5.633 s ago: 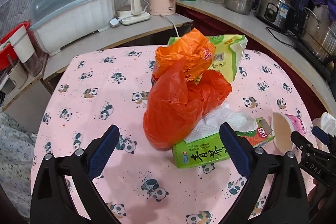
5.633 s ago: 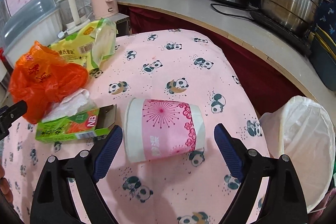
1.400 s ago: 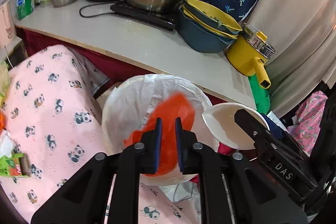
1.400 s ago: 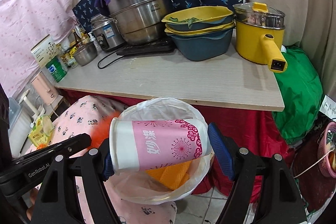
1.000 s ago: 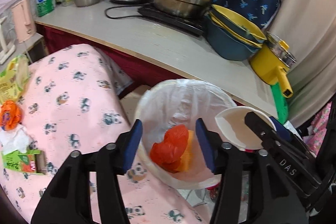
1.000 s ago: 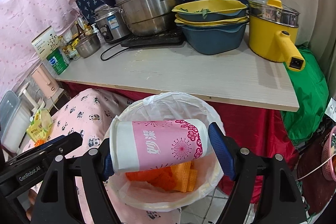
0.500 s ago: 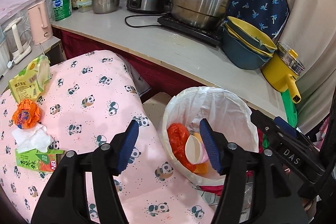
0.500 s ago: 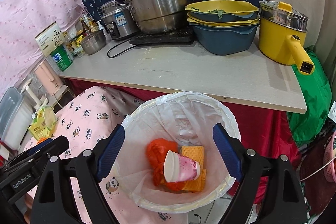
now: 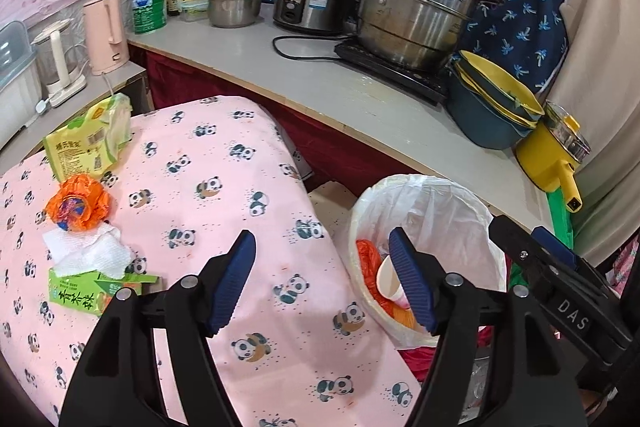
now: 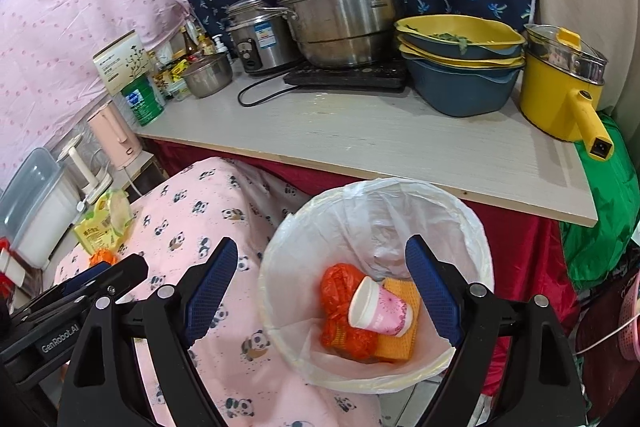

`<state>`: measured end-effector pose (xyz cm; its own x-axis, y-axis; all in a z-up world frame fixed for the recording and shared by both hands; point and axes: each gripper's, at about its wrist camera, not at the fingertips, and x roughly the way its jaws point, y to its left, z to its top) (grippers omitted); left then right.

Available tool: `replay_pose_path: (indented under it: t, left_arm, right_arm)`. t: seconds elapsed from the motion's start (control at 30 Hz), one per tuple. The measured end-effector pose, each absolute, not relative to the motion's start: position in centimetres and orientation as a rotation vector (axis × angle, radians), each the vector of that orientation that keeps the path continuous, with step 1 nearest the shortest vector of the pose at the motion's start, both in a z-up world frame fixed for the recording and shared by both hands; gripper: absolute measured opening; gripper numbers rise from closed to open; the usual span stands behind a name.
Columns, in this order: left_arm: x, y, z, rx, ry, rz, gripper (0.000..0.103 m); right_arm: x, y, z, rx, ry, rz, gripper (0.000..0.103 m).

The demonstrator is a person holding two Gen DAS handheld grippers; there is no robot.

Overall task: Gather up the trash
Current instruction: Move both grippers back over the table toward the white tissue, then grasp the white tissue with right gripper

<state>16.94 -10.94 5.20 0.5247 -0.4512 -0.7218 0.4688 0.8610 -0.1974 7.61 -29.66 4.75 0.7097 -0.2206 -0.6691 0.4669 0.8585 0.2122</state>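
- My left gripper has just been opening; nothing sits between its pads.
- My right gripper stands apart, empty, above the bin.
- Bin holds one cup, one orange bag.
- Table, left edge: one wrapper, one tissue, one box, one pouch.
- Risk: a pad grazes the bin rim and tips it.
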Motion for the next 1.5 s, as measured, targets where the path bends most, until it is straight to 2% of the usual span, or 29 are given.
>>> replay_pose_path:
  t: [0.77,0.9,1.5]
  left_arm:
    - [20.0,4.1,3.9,-0.036,0.848,-0.273,0.067]
    - [20.7,6.8,3.6,-0.026,0.84,-0.22,0.072]
    - [26.8,15.9,1.7,-0.034,0.848,-0.062,0.077]
  right_arm:
    - [13.4,-16.3,3.9,0.279,0.764,-0.147,0.083]
    - [15.0,-13.1,3.1,0.248,0.793,-0.095,0.083]
    - [24.0,-1.2,-3.3,0.148,0.947,0.077,0.082]
